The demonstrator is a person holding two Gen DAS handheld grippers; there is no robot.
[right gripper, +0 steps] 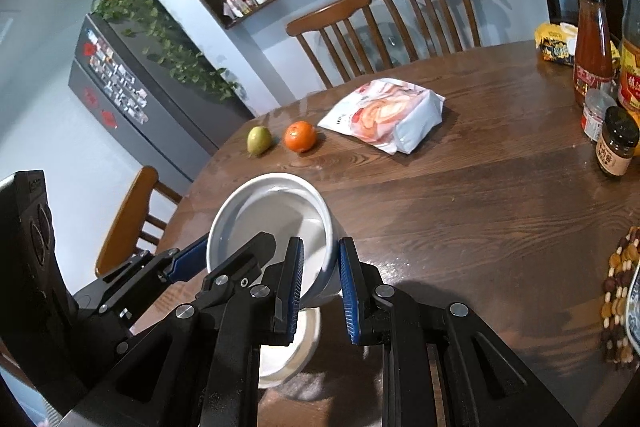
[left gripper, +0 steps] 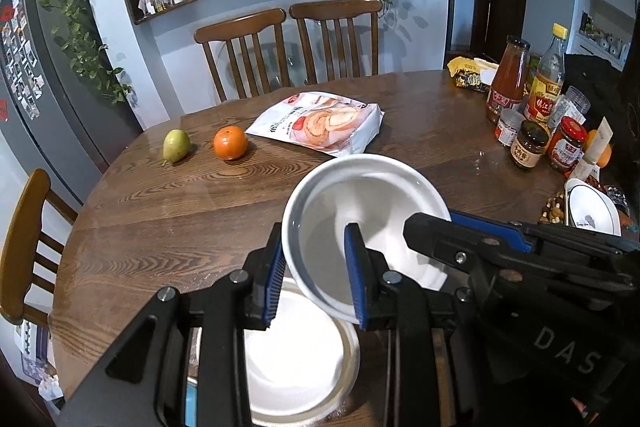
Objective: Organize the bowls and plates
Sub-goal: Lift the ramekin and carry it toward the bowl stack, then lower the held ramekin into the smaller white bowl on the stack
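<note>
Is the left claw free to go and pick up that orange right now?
Probably not yet. The left claw is clamped on the rim of the white bowl, which the right claw grips too. The table between it and the orange looks bare, so only the bowl ties it up.

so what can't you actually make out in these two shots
- Flat white plate below the lifted white ceramic bowl: left wrist view, near part covered by the left hand-held gripper.
- Blue-patterned dish: right wrist view, cut off by the edge.
- Jar labels: too small to read.
</note>
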